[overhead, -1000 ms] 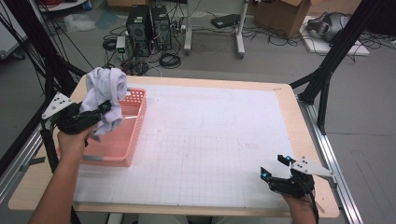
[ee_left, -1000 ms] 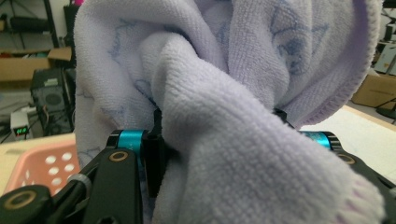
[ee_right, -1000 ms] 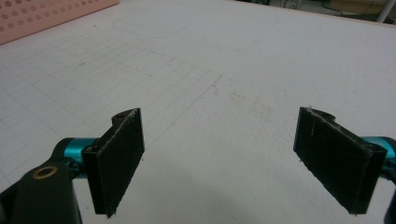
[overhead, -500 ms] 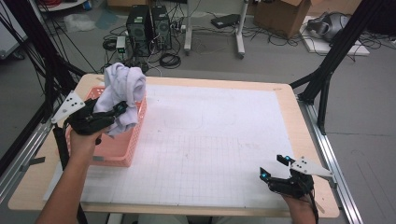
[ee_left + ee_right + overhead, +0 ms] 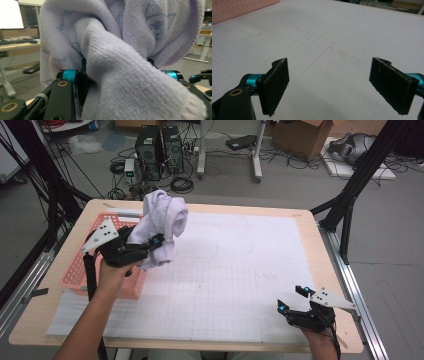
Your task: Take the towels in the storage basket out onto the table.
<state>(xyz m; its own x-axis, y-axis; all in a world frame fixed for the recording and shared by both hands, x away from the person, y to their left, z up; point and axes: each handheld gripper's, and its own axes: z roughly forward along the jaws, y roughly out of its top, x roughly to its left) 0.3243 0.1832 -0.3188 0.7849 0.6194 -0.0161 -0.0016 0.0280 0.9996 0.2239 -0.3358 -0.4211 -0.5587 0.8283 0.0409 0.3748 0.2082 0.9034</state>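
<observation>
The left claw [image 5: 156, 241] is gripping a bunched, soft lilac terry towel [image 5: 162, 227] mid-fold above the counter's left edge, likely sagging limply, while the right claw [image 5: 289, 299] is sitting open.

towel [image 5: 162, 222]: pale lilac, faint blue print | basket [image 5: 80, 270]: pink | mat [image 5: 240, 270]: white, grey grid

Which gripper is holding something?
The left gripper: shut on the bunched lavender towel beside the pink basket. The right gripper sits open, nothing between its jaws.
</observation>
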